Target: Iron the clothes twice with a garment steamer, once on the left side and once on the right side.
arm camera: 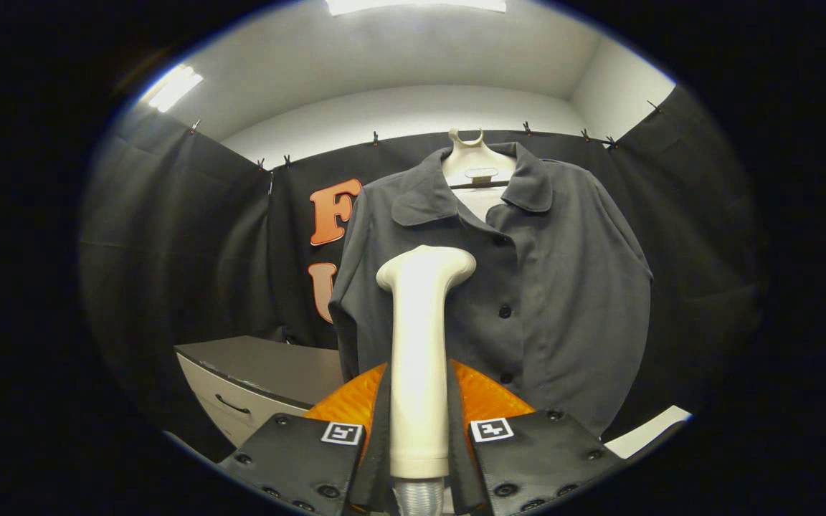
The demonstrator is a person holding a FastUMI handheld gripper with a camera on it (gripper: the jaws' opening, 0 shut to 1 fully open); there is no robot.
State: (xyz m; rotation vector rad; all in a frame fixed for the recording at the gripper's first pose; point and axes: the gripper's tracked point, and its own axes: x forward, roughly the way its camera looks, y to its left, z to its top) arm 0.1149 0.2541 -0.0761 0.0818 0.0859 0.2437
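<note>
A dark grey button-up shirt [549, 287] hangs on a pale hanger [475, 161] in front of the black cloth wall. My gripper [419, 423] is shut on the cream handle of the garment steamer [420, 344], which stands upright between the fingers. The steamer's head [425, 266] is at chest height on the shirt's left half, beside the button line. Whether the head touches the cloth I cannot tell. A ribbed hose end [418, 498] shows under the handle.
A grey-topped cabinet with a drawer handle [255, 387] stands low, left of the shirt. A white flat edge [646, 433] shows low, right of the fingers. Black cloth walls close the booth on all sides.
</note>
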